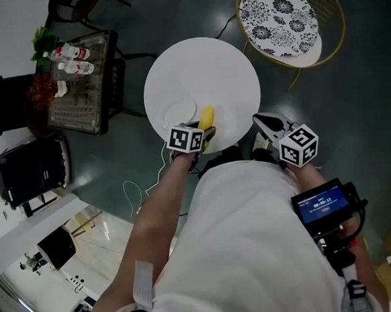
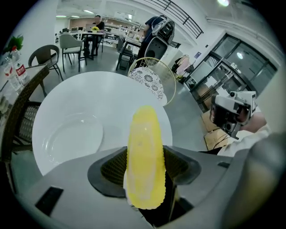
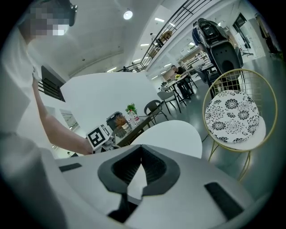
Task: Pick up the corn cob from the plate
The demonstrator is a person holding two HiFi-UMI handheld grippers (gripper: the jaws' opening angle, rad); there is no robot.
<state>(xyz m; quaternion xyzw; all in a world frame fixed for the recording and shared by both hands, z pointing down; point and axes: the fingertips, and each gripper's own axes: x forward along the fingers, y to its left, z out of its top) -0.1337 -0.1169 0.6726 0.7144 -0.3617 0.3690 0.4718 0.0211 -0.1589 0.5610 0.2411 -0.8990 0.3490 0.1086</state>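
Left gripper view, left tongs [image 2: 145,166] clamped round corn cob [image 2: 144,147], plate [image 2: 71,139] apart leftward, right tongs [image 3: 140,150] closed, empty.

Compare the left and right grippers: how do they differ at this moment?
The left gripper is shut on the corn cob; the right gripper holds nothing, its fingers together. The left gripper reaches over the white table; the right gripper is at its edge. Both carry a marker cube.
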